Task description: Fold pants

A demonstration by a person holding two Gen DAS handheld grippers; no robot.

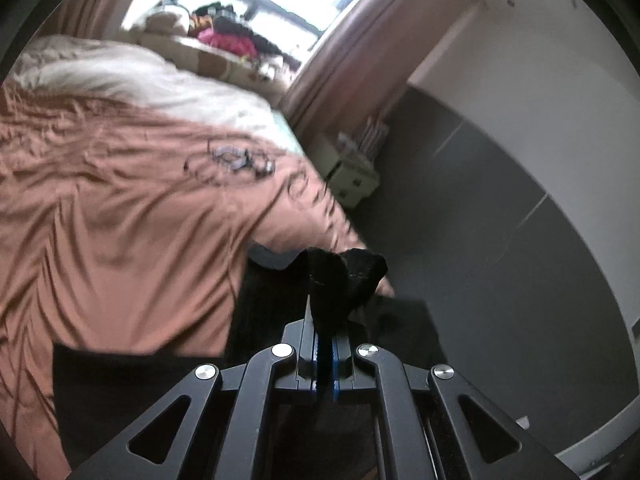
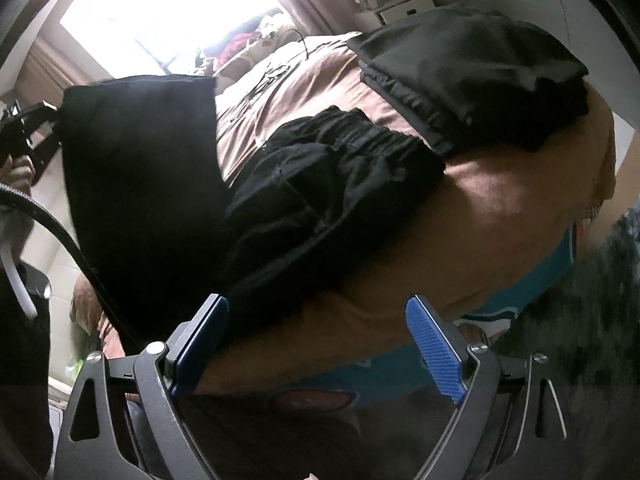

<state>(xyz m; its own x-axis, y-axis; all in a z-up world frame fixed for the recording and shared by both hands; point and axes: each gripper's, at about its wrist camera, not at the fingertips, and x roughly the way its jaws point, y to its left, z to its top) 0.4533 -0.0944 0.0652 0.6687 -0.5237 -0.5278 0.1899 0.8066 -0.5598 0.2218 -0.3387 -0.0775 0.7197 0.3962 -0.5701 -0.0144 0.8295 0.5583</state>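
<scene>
Pants (image 2: 280,184) in black cloth lie partly on the bed (image 2: 500,216), waistband bunched beside a folded dark pile (image 2: 480,80), one leg lifted off the bed's near edge. The left hand-held gripper (image 1: 325,312) is clamped on a corner of that cloth. The right hand-held gripper (image 2: 316,344) stands with jaws wide apart and nothing between them, just short of the bed's edge. The step looks like carrying the leg over for a fold; next, the free gripper likely needs a second hold. Only the right wrist view shows the waistband and pile; only the left shows the pinch itself.
</scene>
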